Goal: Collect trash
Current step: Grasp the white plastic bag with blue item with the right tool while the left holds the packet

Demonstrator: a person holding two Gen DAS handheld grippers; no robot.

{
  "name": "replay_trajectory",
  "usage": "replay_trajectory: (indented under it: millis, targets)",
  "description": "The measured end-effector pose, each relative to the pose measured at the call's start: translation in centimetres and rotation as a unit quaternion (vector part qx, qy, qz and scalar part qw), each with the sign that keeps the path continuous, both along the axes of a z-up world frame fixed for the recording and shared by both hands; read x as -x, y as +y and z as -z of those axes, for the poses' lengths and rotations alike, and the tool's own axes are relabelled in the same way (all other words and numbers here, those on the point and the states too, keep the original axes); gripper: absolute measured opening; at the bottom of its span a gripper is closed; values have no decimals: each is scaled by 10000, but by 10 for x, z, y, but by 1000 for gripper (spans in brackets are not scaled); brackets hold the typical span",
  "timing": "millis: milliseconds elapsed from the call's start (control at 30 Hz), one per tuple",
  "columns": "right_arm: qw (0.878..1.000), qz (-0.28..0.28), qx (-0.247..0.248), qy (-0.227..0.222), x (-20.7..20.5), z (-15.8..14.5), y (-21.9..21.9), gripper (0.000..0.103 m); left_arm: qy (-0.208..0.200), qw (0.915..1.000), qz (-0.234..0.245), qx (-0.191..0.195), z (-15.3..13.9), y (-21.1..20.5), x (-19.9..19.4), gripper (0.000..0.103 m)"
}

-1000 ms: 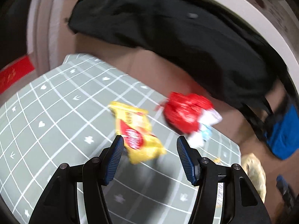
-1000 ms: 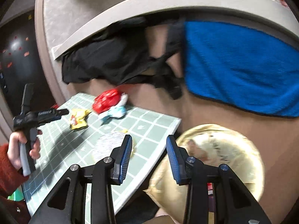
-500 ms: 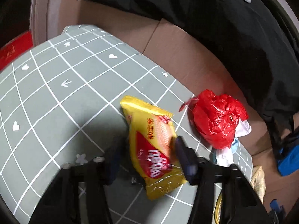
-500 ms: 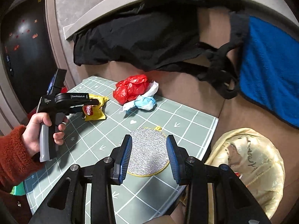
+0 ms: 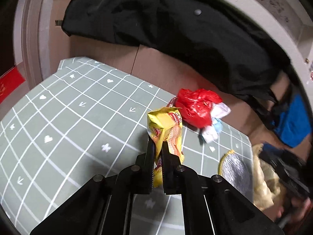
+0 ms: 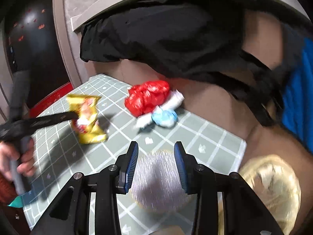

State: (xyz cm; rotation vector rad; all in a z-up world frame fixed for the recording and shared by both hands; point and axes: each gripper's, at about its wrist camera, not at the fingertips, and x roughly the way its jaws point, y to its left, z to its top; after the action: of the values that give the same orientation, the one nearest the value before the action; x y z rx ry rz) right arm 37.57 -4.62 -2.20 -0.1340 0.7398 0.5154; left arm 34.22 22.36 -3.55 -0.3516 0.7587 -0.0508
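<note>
At the centre of the left wrist view, the left gripper [image 5: 156,146] is clamped on a yellow snack wrapper [image 5: 166,129], its jaws nearly together with only the crushed foil between them. The wrapper stands up out of the fingers and is clear of the green grid mat [image 5: 68,121]; the right wrist view confirms this, showing the same wrapper [image 6: 87,117] held above the mat in the left middle of the frame, with its shadow on the mat below. The grip sits low on the packet, which judging by the task suits carrying it off to a bin rather than repositioning it.

Right of centre in the left view, a crumpled red plastic bag [image 5: 195,105] lies on the mat near its far edge, touching a wad of white and pale blue tissue [image 5: 212,126]. Both appear uncollected.

In the lower middle of the right wrist view, the right gripper [image 6: 156,156] hangs with its jaws spread and nothing between them, above a round silver pad with a yellow rim [image 6: 158,180]. Motion blur prevents telling whether it touches the pad. Its spread stance reads as readiness for the next piece of trash.

At lower right of that view, a gold-coloured bag [image 6: 273,186] sits beside the mat's edge; it is probably the receptacle, though its opening is not clearly shown. A black garment [image 5: 166,25] drapes across the upper frame, behind the work area.
</note>
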Motion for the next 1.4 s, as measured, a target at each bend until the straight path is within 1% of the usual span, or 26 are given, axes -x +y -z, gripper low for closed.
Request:
replay_trajectory:
  millis: [67,200,300,433,500,533,567,600,633,667,733,767,833,933,1000,1100,1233,1333,1400]
  targets:
    - [10000,-56,-40,57,-15,2,12,36,-81,10000,34,-10,-5,4,10,6]
    - [9991,147,-258,301,-52,15,26,36,-197,9997,155,33,-14,14,30,6]
    - [9975,304,-340,531,-79,28,30,36,-131,9995,267,72,-12,19,36,6]
    - [9965,435,-200,681,-107,44,33,36,-22,9994,318,100,-8,26,38,6]
    - [9964,481,-42,702,-117,51,35,39,2,9995,297,80,-6,27,35,6]
    - [9961,464,-7,749,-123,55,36,42,8,9996,282,65,-5,27,33,6]
    - [9959,412,-98,803,-128,57,35,45,19,9996,286,62,-4,27,31,6]
    - [9952,379,-189,881,-133,59,34,47,33,9995,295,71,-3,25,28,6]
    - [9934,334,-300,1052,-139,62,33,49,41,9995,303,71,-3,24,26,6]
    - [9919,283,-377,1181,-140,65,32,49,43,9995,310,58,-2,22,24,6]
    - [9849,66,-586,1626,-143,76,33,49,49,9994,353,45,-1,17,21,6]
    - [9856,71,-597,1583,-141,76,34,47,48,9992,385,43,-1,15,20,6]
    - [9897,6,-533,1331,-129,73,33,40,51,9991,428,22,-1,9,19,6]
    - [9933,11,-530,1024,-109,62,29,38,22,9990,455,-15,-5,3,22,6]
    - [9942,-22,-627,878,-92,50,22,37,-25,9990,448,-43,-8,0,25,6]
    - [9957,-42,-627,681,-70,33,13,37,-125,9989,456,-71,-17,-7,31,6]
    - [9981,-115,-463,391,-36,8,1,37,-326,9983,451,-152,-32,-19,42,6]
    - [9989,-180,-389,189,-12,-6,-4,37,-506,9973,397,-363,-46,-32,50,6]
    - [9992,-203,-355,12,4,-20,-6,37,-587,9966,421,-398,-55,-39,55,6]
